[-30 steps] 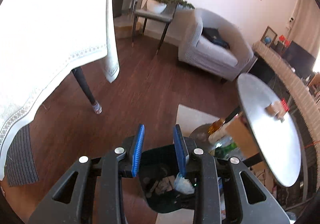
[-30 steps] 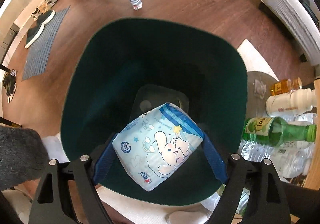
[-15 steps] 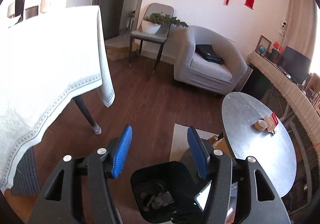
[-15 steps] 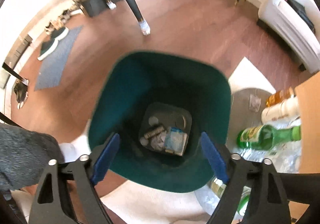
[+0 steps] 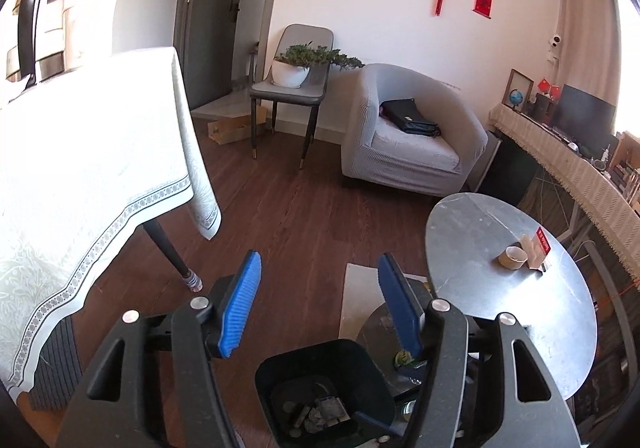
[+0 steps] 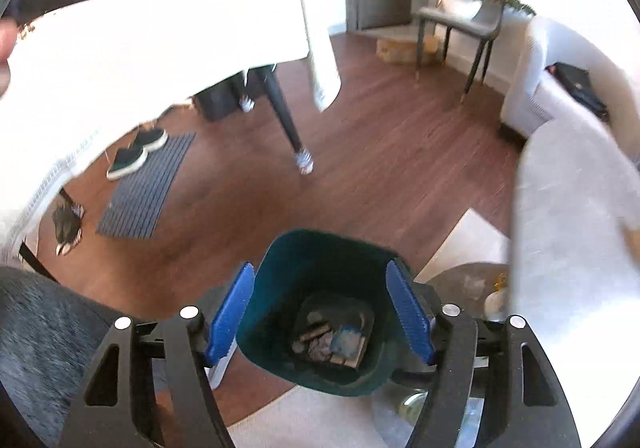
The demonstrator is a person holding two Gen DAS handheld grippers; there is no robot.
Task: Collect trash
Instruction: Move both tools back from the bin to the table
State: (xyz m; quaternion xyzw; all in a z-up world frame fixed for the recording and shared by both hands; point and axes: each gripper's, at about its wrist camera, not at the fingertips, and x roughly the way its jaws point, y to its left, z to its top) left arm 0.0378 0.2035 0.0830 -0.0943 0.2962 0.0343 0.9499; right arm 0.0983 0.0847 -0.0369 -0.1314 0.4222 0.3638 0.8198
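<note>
A dark green trash bin [image 5: 276, 380] stands on the floor, with several bits of trash [image 5: 316, 412] at its bottom. In the right wrist view the same bin [image 6: 280, 308] holds a blue-and-white packet [image 6: 346, 340] among the scraps. My left gripper [image 5: 320, 304] hangs above and behind the bin, its jaws opening with nothing between them. My right gripper [image 6: 320, 314] is high over the bin mouth. Its jaws are closing on empty air, and the blue pads [image 6: 232, 316] touch nothing.
A table under a white cloth [image 5: 80, 168] fills the left, its dark leg [image 6: 288, 128] standing on the wood floor. A round grey table [image 5: 500, 288] with a small cup stands to the right of the bin, with bottles [image 5: 406, 364] below it. Farther back are an armchair [image 5: 400, 144] and a chair. A mat with shoes [image 6: 144, 184] lies at left.
The right gripper let go of the blue-and-white packet, which dropped into the bin, then rose well above it. The left gripper opened from nearly shut and lifted too.
</note>
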